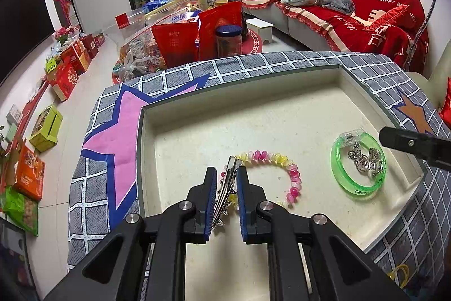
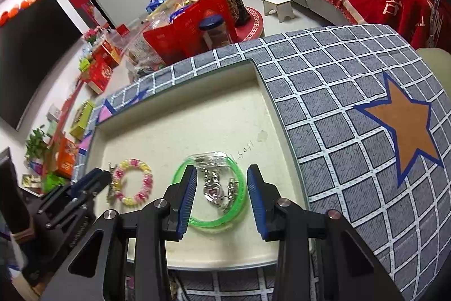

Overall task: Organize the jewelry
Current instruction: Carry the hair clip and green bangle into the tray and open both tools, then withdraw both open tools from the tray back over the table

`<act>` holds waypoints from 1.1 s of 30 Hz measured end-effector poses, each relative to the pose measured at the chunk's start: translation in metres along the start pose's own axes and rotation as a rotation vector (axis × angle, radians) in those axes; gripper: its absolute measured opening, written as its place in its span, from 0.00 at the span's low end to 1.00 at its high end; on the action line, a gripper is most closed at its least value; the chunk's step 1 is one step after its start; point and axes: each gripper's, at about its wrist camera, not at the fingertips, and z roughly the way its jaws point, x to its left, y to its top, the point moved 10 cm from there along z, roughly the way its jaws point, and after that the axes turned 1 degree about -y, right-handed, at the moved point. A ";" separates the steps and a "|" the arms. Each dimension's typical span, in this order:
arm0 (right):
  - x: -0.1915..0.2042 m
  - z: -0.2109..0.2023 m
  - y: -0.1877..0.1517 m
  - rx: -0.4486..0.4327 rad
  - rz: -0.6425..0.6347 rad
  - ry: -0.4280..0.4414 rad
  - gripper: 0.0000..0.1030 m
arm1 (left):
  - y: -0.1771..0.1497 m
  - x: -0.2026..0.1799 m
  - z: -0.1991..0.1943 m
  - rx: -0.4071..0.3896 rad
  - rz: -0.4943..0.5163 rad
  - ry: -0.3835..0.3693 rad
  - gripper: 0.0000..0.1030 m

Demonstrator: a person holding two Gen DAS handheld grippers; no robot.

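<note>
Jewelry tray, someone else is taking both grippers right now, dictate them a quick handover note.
Left gripper: open, a silver hair clip between its pads, by the pink and yellow bead bracelet.
Right gripper: open, hanging over the green bangle, nothing gripped.
Silver chain with heart pendant lies inside the bangle.
All four pieces sit in the cream tray.
Left: any further sorting; none is obvious.

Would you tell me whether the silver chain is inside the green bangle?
Inside: the silver chain lies within the green bangle's ring on the tray.
</note>
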 end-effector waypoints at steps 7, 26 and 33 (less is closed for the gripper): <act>-0.003 -0.006 -0.002 -0.003 0.030 0.024 0.39 | 0.007 0.002 -0.013 -0.057 -0.010 0.003 1.00; 0.007 -0.019 -0.010 -0.024 -0.026 0.031 0.77 | 0.000 0.005 -0.035 -0.092 -0.017 0.014 1.00; 0.014 -0.032 -0.014 -0.048 -0.057 0.033 0.83 | -0.012 0.003 -0.044 -0.076 -0.033 -0.016 1.00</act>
